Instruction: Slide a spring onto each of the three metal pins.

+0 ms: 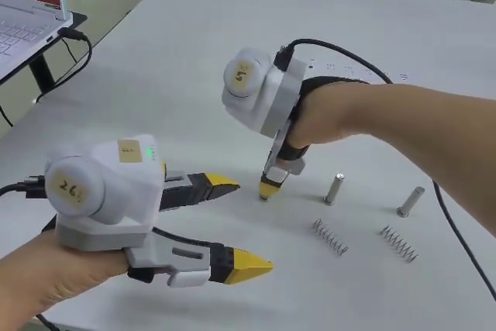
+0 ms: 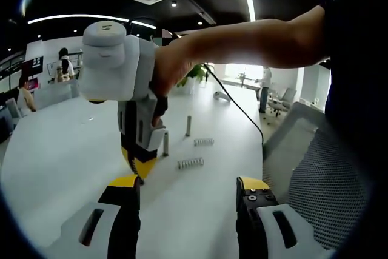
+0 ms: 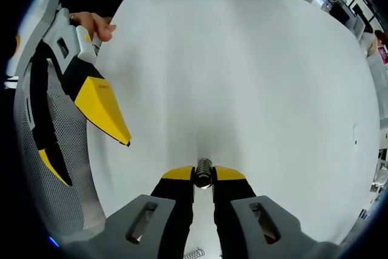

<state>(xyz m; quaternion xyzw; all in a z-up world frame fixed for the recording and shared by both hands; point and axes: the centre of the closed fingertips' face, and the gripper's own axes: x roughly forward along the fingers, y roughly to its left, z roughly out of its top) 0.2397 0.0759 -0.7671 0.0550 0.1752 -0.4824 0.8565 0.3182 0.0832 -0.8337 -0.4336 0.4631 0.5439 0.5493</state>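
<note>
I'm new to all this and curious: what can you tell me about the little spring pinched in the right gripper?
The spring is a small coil of silvery wire, seen end on in the right gripper view, its turns showing as rings. The right gripper is shut on it, with one yellow tip pressing each side. The gripper points steeply down, which puts the spring close to the white table. The spring's lower end, and whatever it meets there, is hidden.

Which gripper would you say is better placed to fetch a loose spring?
Probably left: the left gripper is open and free; the right gripper, though nearer the loose springs, grips a spring.
</note>
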